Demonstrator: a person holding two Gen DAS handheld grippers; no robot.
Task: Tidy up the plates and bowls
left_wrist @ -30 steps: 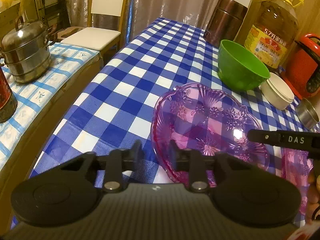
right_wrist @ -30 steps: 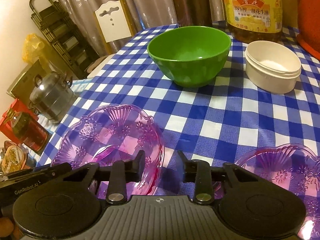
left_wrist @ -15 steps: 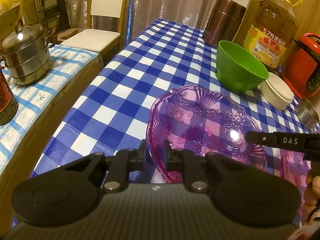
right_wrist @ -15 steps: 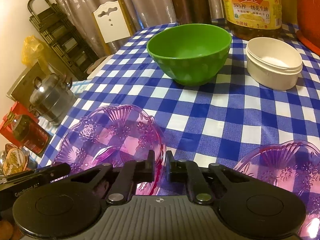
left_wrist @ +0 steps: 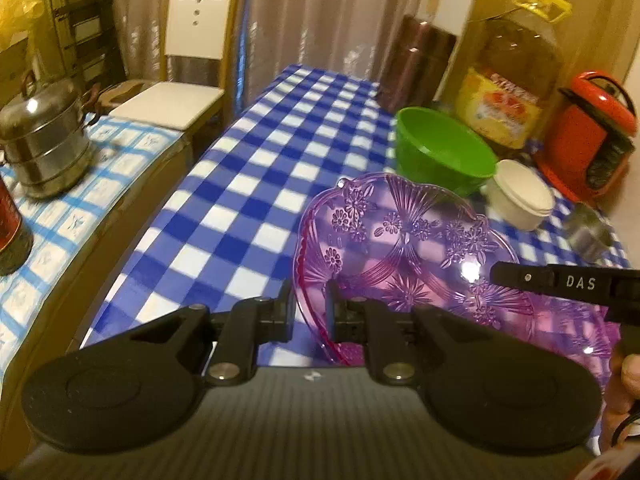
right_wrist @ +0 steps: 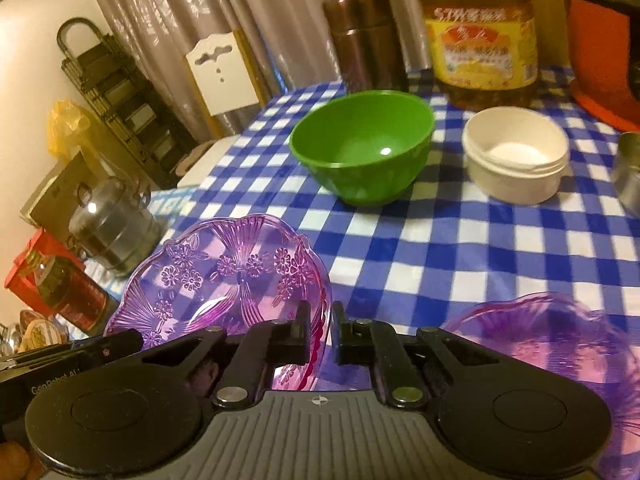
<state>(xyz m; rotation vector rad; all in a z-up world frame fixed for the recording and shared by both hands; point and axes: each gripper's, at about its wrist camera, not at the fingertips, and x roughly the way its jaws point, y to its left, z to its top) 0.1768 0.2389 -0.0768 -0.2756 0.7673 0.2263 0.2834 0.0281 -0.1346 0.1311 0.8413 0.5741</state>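
Two purple glass plates are in view, one green bowl (right_wrist: pixel 362 152), one white tub (right_wrist: pixel 516 160), one oil bottle (right_wrist: pixel 480 36) and one brown canister (right_wrist: pixel 366 44), all over a blue-and-white checked tablecloth (right_wrist: pixel 460 248). Both grippers clamp the same plate: the left gripper (left_wrist: pixel 311 314) has just closed its jaws on the near left rim of the lifted purple plate (left_wrist: pixel 404 248), and the right gripper (right_wrist: pixel 322 334) has just closed on that plate's right rim, so the plate hangs tilted between the two tools. The second purple plate (right_wrist: pixel 560 340) lies flat on the cloth, just right of the right gripper. The green bowl is empty; the white tub holds something white, not identifiable. One steel steamer pot (left_wrist: pixel 44 140) stands on a side table (left_wrist: pixel 80 204) at left, and one red cooker (left_wrist: pixel 592 136) at far right.
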